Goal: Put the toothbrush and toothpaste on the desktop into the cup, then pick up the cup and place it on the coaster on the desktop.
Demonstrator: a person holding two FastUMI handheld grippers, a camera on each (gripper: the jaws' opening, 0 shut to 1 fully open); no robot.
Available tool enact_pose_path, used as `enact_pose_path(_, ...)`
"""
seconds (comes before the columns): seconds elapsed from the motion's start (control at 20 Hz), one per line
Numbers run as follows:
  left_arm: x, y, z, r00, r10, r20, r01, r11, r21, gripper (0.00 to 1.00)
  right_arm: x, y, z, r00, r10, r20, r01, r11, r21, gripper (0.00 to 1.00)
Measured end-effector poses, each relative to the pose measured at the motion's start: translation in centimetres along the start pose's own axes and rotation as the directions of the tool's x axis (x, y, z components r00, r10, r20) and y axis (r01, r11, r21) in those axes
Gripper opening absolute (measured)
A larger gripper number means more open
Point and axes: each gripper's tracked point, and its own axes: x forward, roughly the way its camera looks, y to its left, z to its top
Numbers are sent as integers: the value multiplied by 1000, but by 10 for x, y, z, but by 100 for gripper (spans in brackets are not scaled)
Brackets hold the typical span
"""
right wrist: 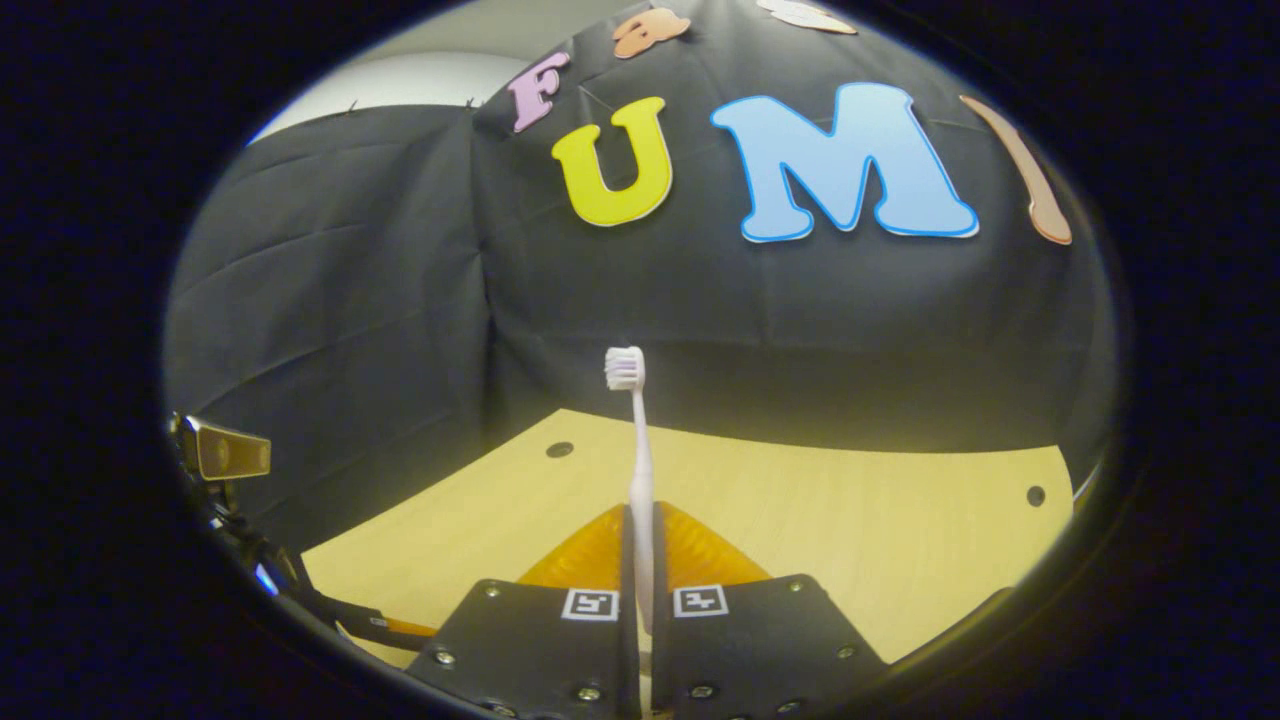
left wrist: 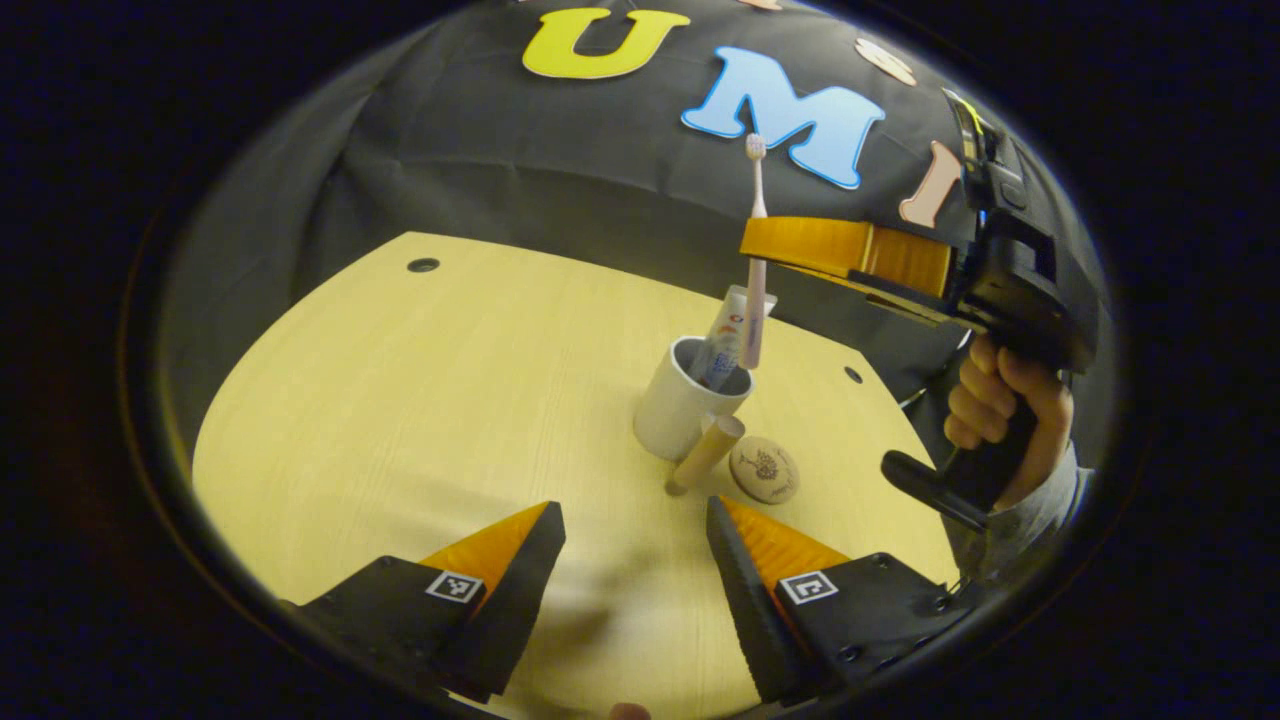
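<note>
the right gripper (left wrist: 765,250) pinches the toothbrush (left wrist: 756,255) upright over the cup (left wrist: 680,405), toothpaste (left wrist: 722,345) already inside, near the tabletop's far right edge; the left gripper (left wrist: 635,555) waits, jaws spread. released off-centre, the brush could strike the rim and tip out.
</note>
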Motion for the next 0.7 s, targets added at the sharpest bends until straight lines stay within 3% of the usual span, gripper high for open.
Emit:
enact_pose_path(0.4,-3,16,-12,999,22,-37,-24,998,-51,92,29,-6,-25,999,-40,-35,34,988,-149,5)
enact_pose_path(0.45,-3,20,-12,999,23,-40,-26,998,-54,92,31,-7,-28,998,-43,-37,37,988,-153,5)
enact_pose_path(0.5,0,22,-10,999,25,-44,-28,998,-57,86,32,-8,-29,998,-40,-38,34,989,-145,6)
enact_pose_path(0.7,2,24,-11,998,22,-51,-25,998,-62,86,32,-16,-31,997,-63,-55,56,990,-126,7)
